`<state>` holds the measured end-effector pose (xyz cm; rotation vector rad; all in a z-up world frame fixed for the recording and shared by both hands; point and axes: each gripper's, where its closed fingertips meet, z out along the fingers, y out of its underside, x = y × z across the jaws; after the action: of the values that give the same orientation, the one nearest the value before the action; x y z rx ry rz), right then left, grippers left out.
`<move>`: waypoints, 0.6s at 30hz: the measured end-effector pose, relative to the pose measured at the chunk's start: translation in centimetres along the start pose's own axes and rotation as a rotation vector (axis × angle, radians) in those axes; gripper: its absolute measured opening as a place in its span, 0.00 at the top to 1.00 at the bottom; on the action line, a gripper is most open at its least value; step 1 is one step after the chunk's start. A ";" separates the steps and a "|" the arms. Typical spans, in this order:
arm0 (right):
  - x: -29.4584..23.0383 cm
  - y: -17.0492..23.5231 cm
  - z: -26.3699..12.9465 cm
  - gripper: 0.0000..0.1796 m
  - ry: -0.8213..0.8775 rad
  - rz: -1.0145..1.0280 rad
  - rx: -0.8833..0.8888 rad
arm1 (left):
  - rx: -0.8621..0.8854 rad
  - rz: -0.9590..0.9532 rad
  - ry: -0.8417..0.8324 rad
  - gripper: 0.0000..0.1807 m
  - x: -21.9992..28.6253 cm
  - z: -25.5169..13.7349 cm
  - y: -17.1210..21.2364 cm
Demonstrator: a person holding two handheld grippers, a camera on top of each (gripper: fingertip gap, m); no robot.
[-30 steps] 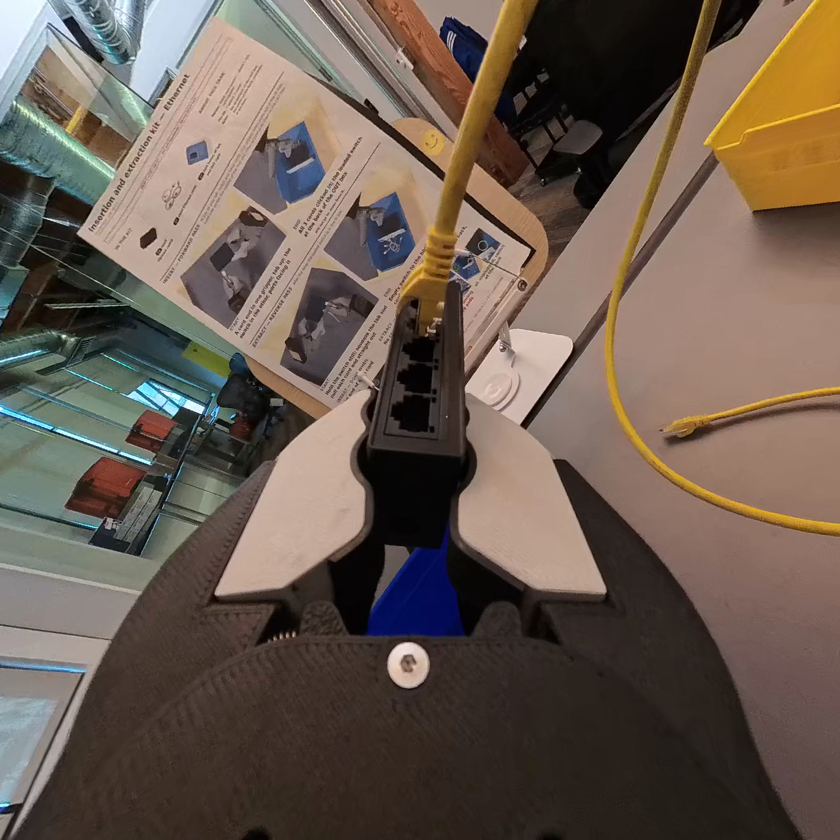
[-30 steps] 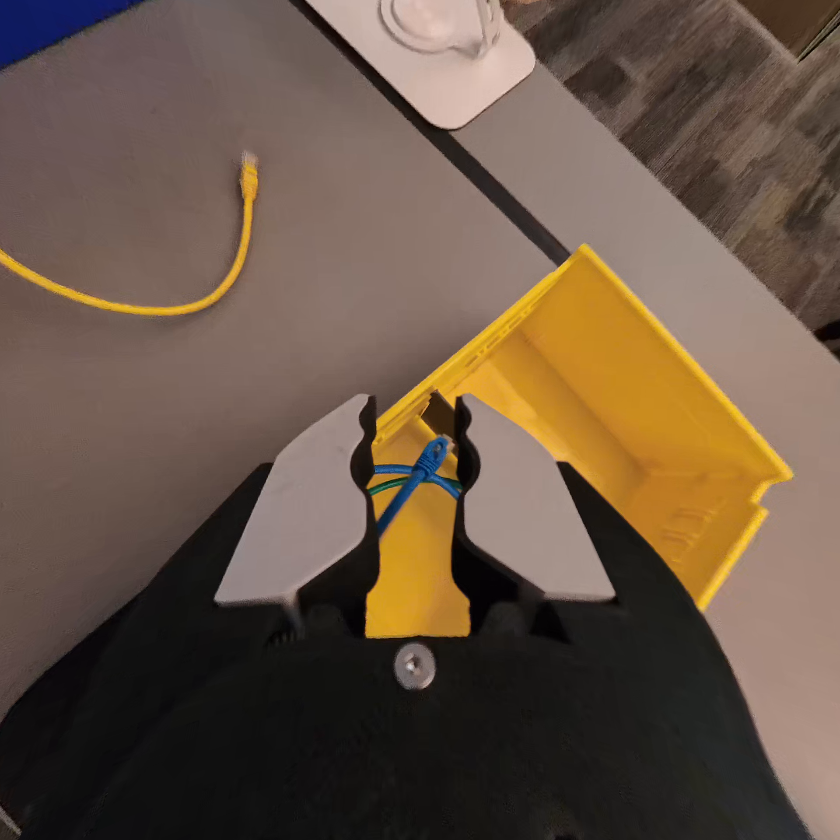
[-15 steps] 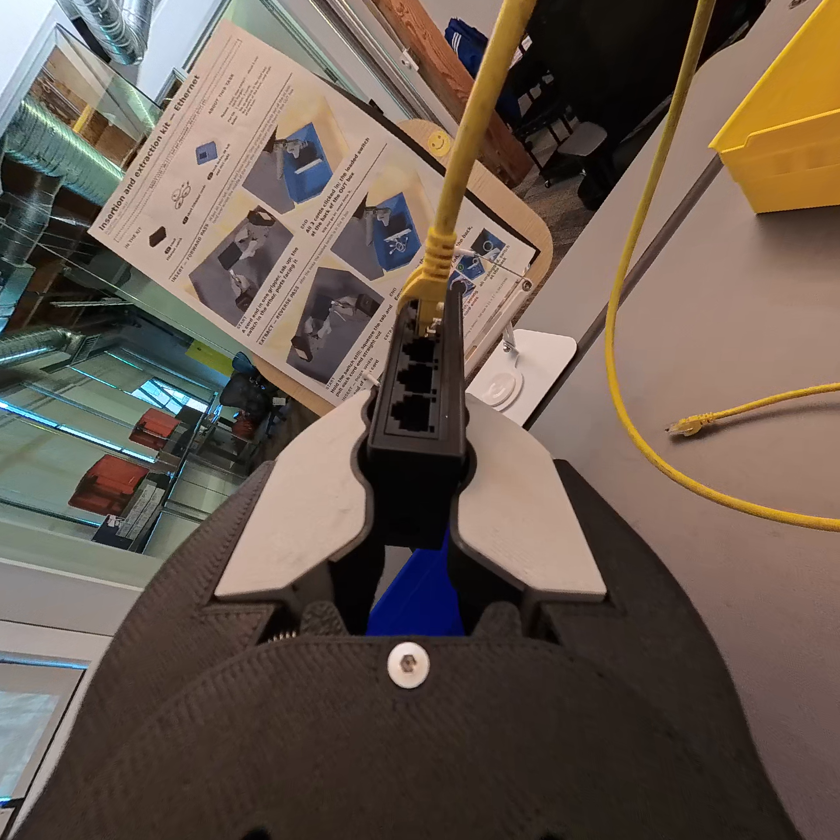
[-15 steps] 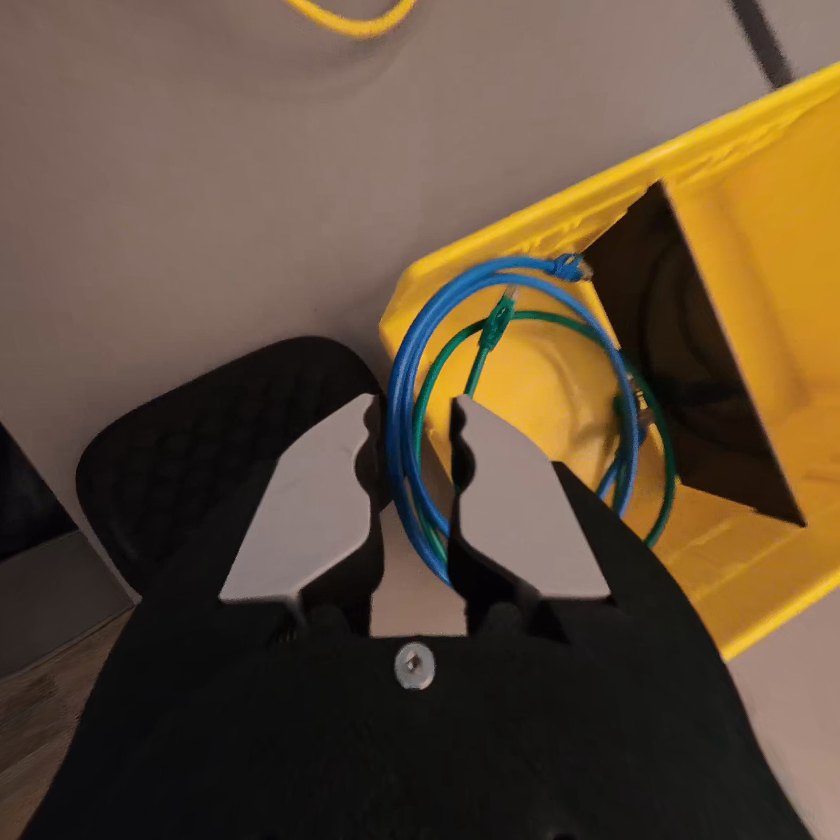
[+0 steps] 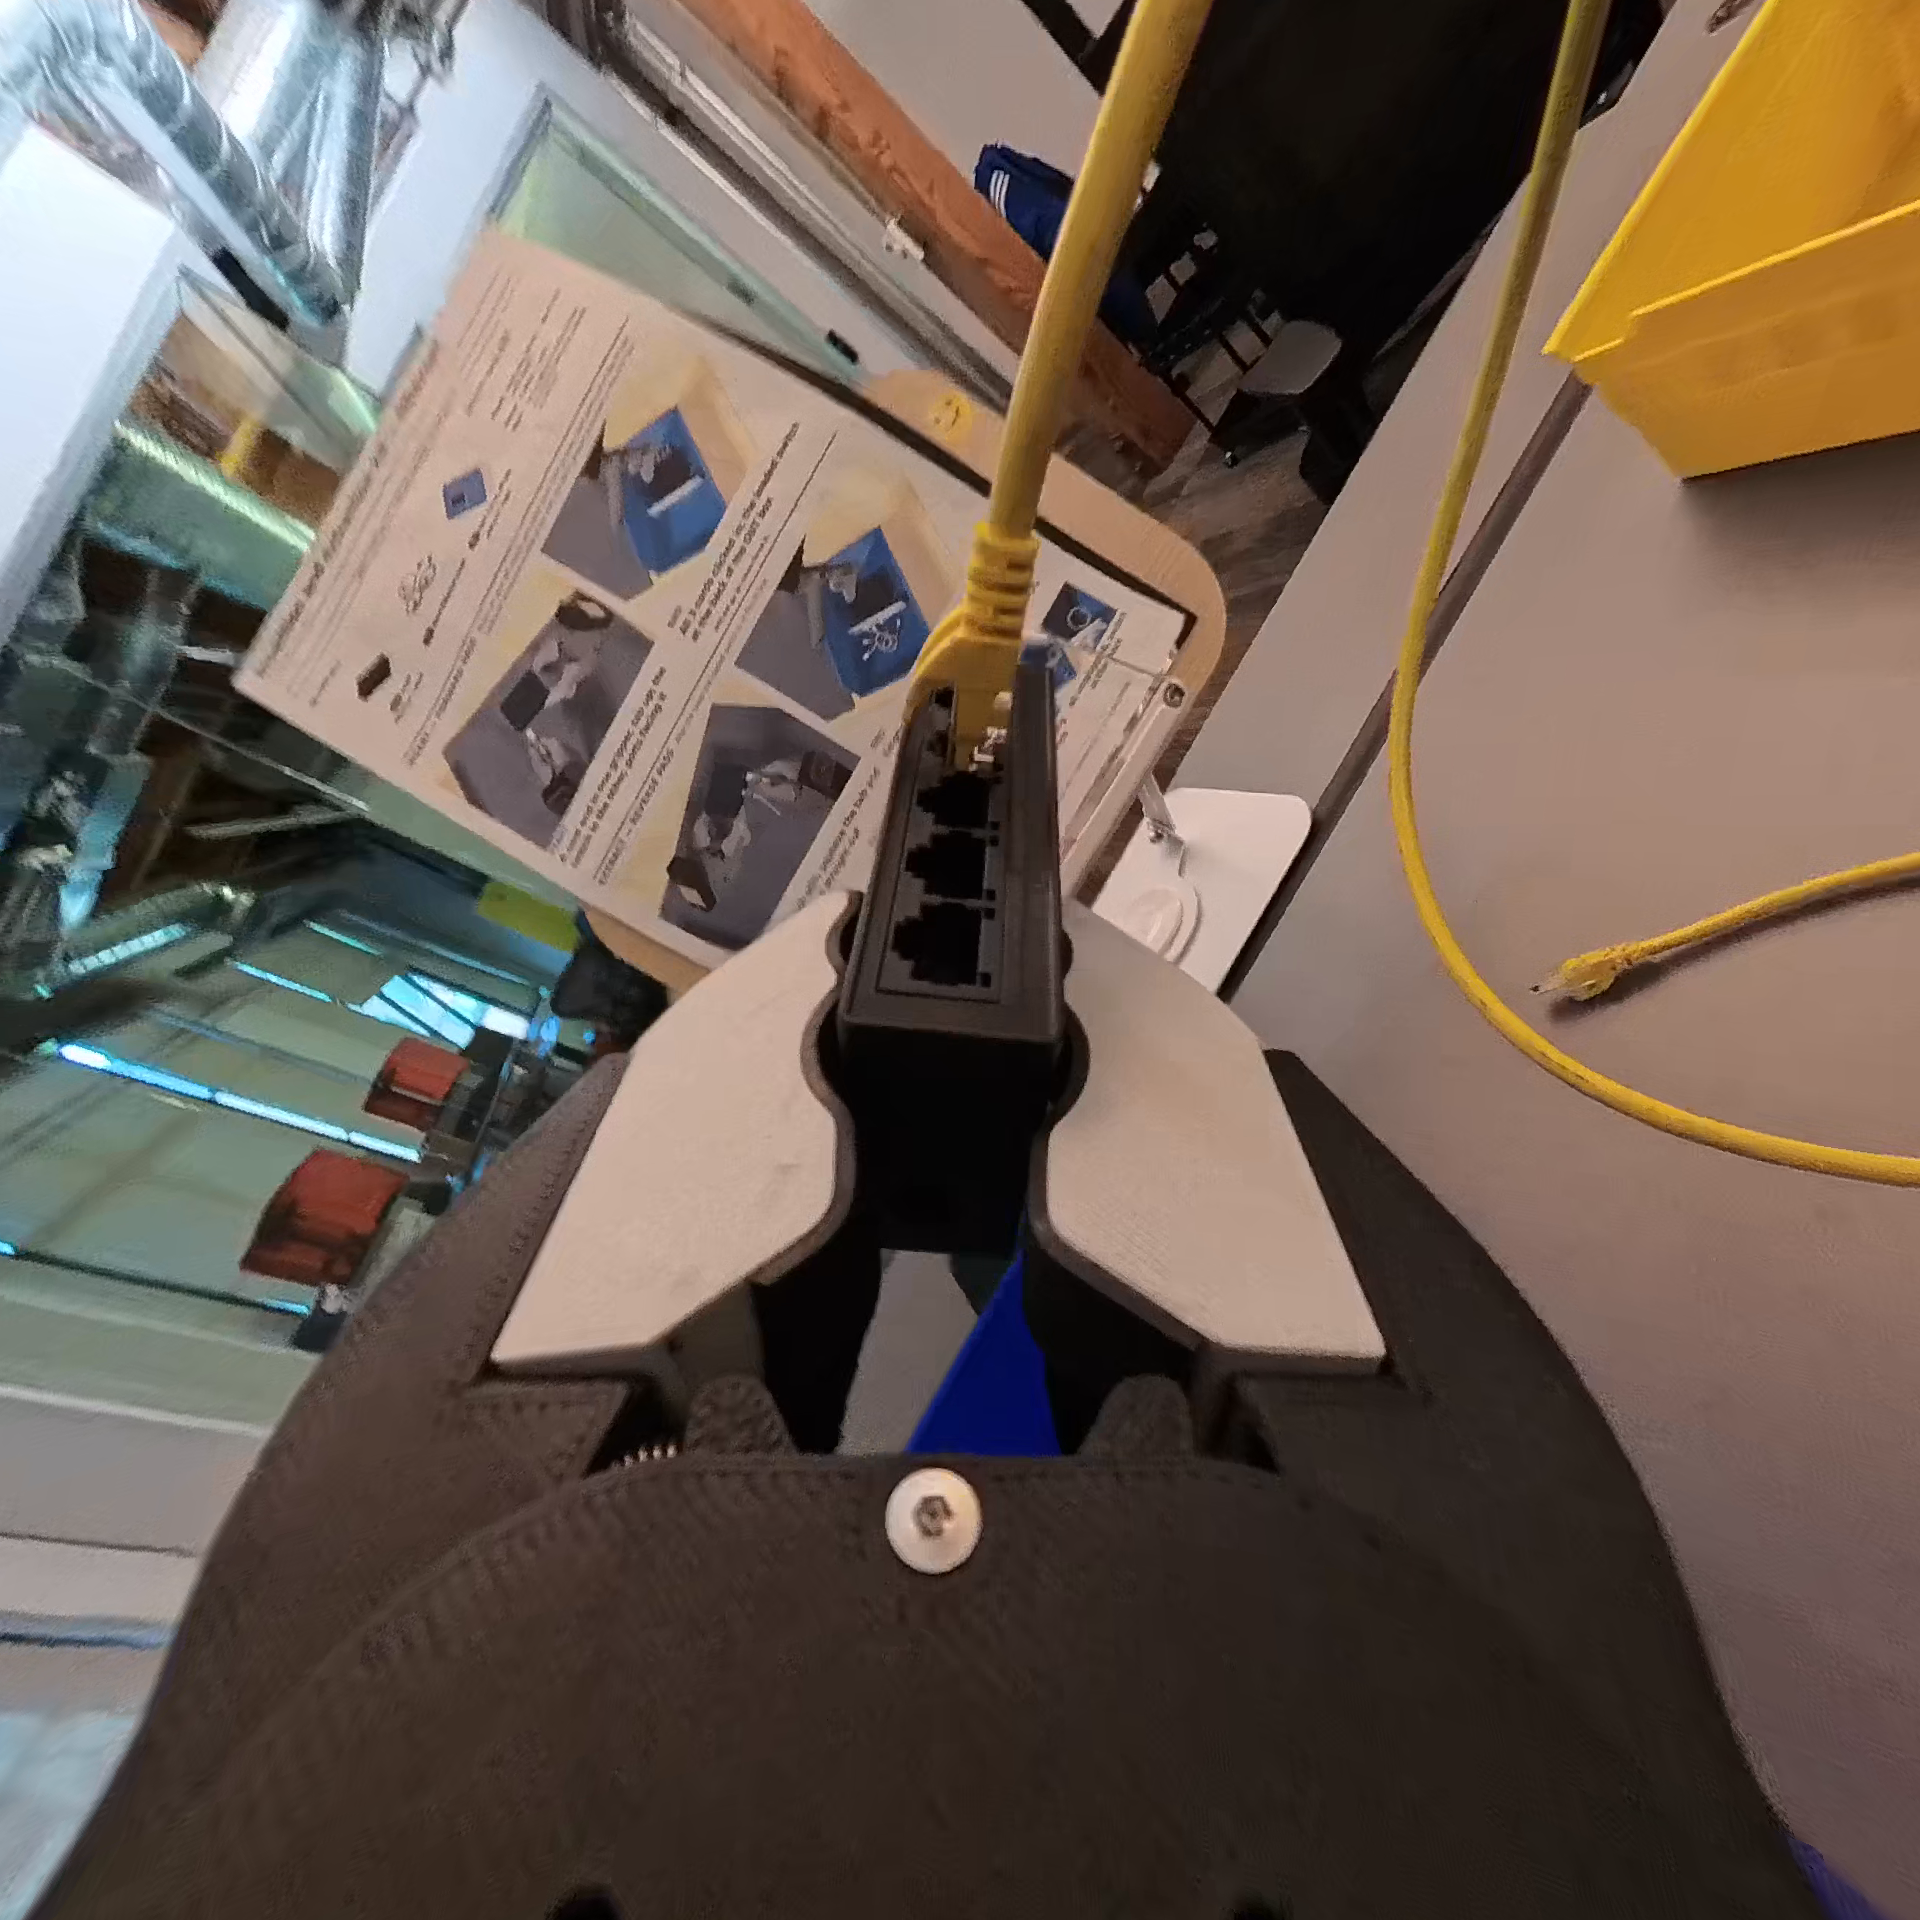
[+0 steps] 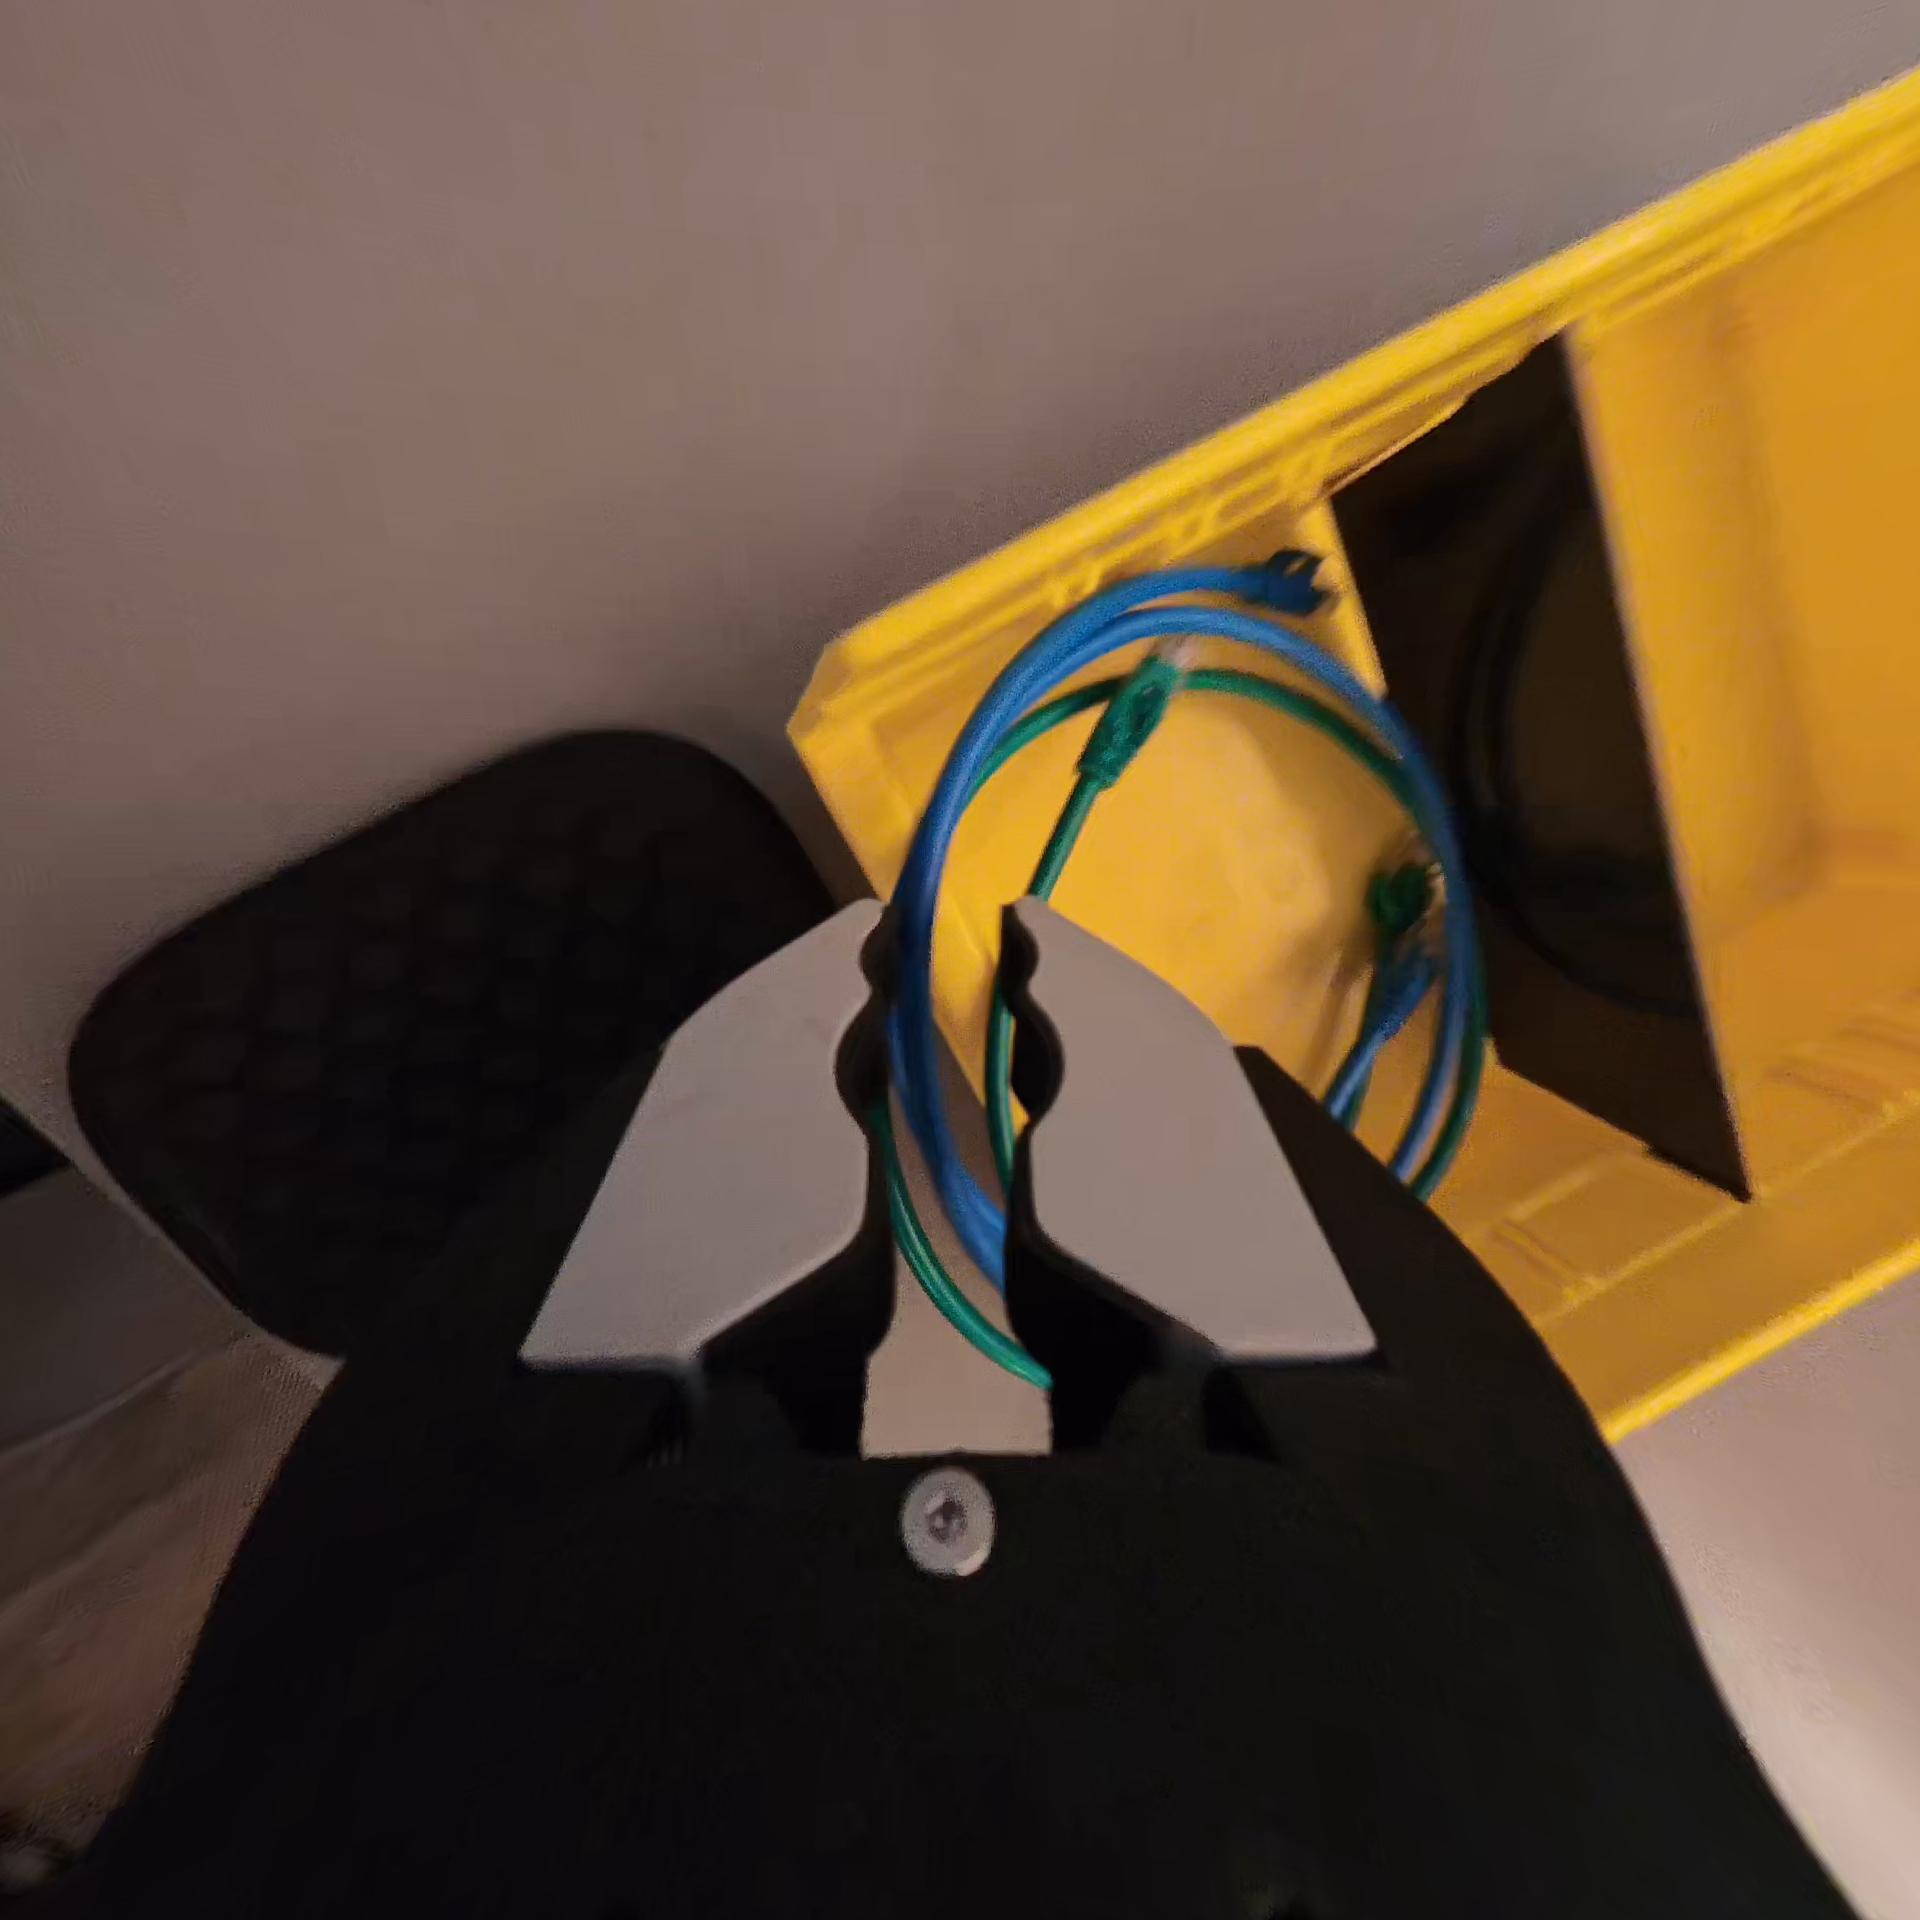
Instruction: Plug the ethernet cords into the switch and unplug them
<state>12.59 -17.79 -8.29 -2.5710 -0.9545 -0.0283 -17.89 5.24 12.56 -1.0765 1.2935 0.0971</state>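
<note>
Only the left wrist view shows the black switch, clamped in the left gripper, long axis pointing away from the camera, ports facing up. A yellow cord is plugged into its farthest port; its other end lies on the grey table. Only the right wrist view shows coiled blue cord and green cord in the yellow bin, looping between the parted fingers of the right gripper.

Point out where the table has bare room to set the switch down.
Bare grey table lies between the yellow bin and the loose yellow cord, also below that cord. Crowded: the bin's inside, with blue cord and green cord coils.
</note>
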 end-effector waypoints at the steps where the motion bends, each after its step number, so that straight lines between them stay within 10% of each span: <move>1: 0.2 -0.7 -0.9 0.84 0.016 0.007 0.043 | 0.021 0.029 -0.009 0.84 0.2 0.1 -0.3; 12: -4.3 -19.2 -20.3 0.65 0.590 -0.367 0.920 | 0.126 0.166 0.002 0.84 3.1 0.5 -3.0; 18: -8.8 -27.5 -17.7 0.73 0.804 -0.838 0.762 | 0.138 0.232 0.005 0.84 4.5 0.2 -4.4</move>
<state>-9.47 -10.84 16.47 -1.1627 -1.2698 -0.7076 -13.58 0.75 11.45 -0.8076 1.4061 0.1773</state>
